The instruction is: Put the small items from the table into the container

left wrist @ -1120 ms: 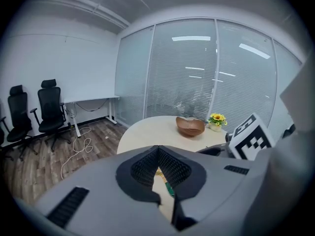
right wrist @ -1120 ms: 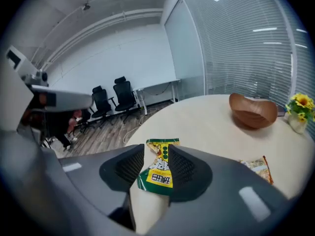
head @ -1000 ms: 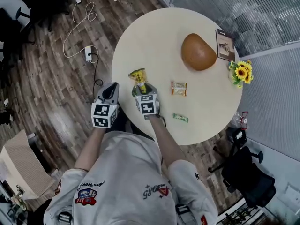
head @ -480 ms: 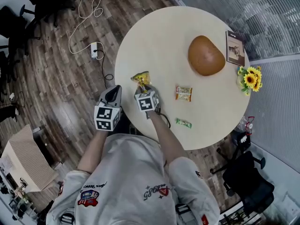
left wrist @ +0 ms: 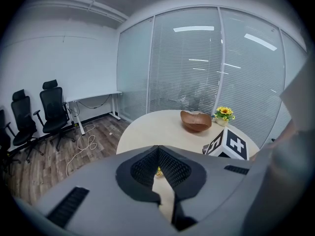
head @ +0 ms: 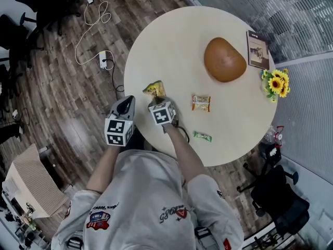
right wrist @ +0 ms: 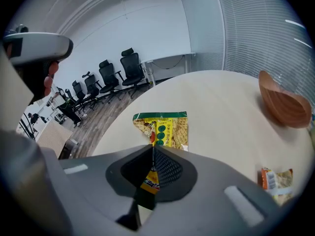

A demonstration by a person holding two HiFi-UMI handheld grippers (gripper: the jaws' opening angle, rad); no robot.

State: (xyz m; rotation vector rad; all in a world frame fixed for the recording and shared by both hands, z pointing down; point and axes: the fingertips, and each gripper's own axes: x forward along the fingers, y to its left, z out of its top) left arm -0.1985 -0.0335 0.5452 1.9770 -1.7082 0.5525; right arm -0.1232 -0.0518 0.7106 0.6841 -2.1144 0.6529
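Head view, orange packet point(head: 200, 102), green bar point(head: 202, 136), bowl point(head: 224, 59) beyond

Bright even daylight, fisheye-warped edges

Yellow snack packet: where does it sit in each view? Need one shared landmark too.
Head view: yellow snack packet near the table edge closest to the person, just ahead of the right gripper.
Left gripper view: only a yellow sliver seen through the gap between the jaws.
Right gripper view: centre, its near end between the closing jaws.
Landmark: brown bowl.
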